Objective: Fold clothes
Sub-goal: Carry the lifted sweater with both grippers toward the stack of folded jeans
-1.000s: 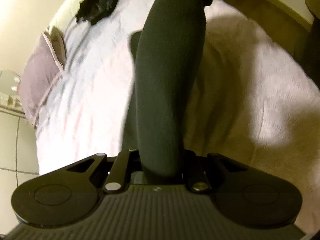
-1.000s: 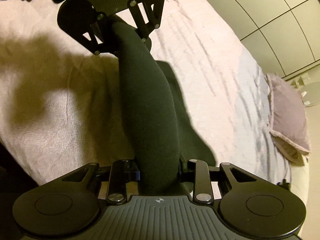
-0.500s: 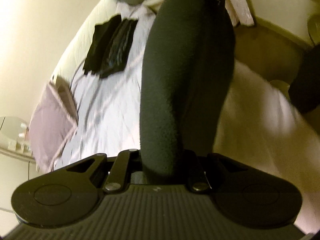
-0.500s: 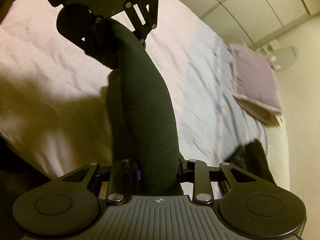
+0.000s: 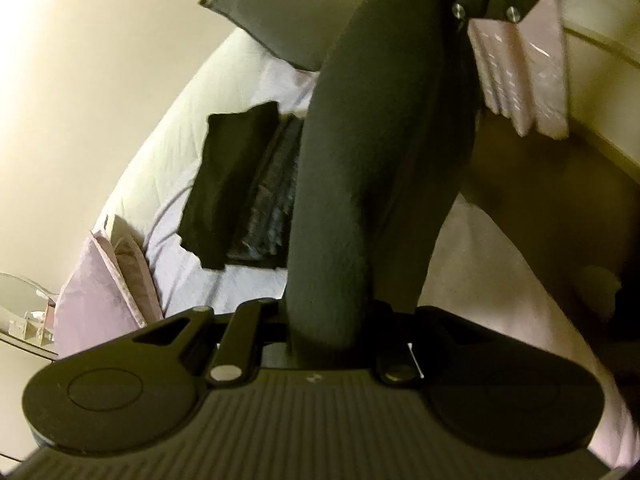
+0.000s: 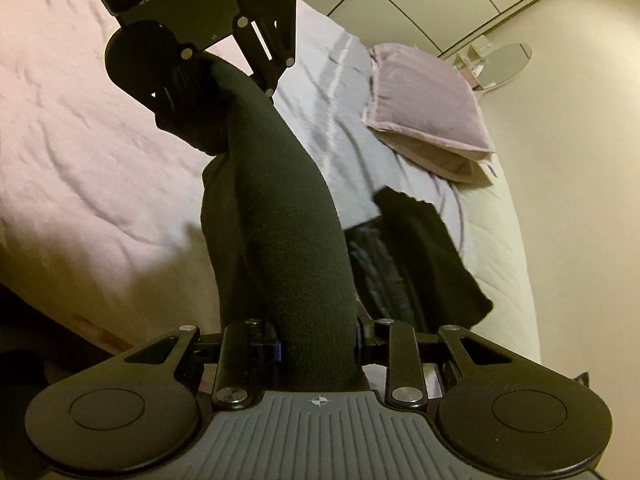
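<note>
So the bed (image 6: 100,152) fills most of both views, pinkish cover with a lilac pillow (image 6: 428,112) up in the upper right of the right wrist frame and a grey pillow (image 5: 280,12) at the top of the left one. There's already a little stack of dark clothes (image 6: 416,256) lying on the sheet, right of center in the right wrist view and left of center (image 5: 240,188) in the left one.

The thing being worked on is the dark fleece garment (image 6: 288,240), stretched in the air between the 2 tools like a thick rope. Its long axis runs straight from one gripper to the other, bottom center to upper left in the right wrist frame, bottom center to top in the left one (image 5: 380,152).

The right gripper (image 6: 316,344) is clamped on one end of it, fabric bunched between the fingers. The left gripper (image 5: 332,328) looks clenched on the other end the same way, and you can see it from the far side at the upper left of the right wrist view.

My guess: the finished stack sits off to the side of that taut line, and neither hand looks clearly closer to it. So the garment probably has to be laid flat on the open cover first.
</note>
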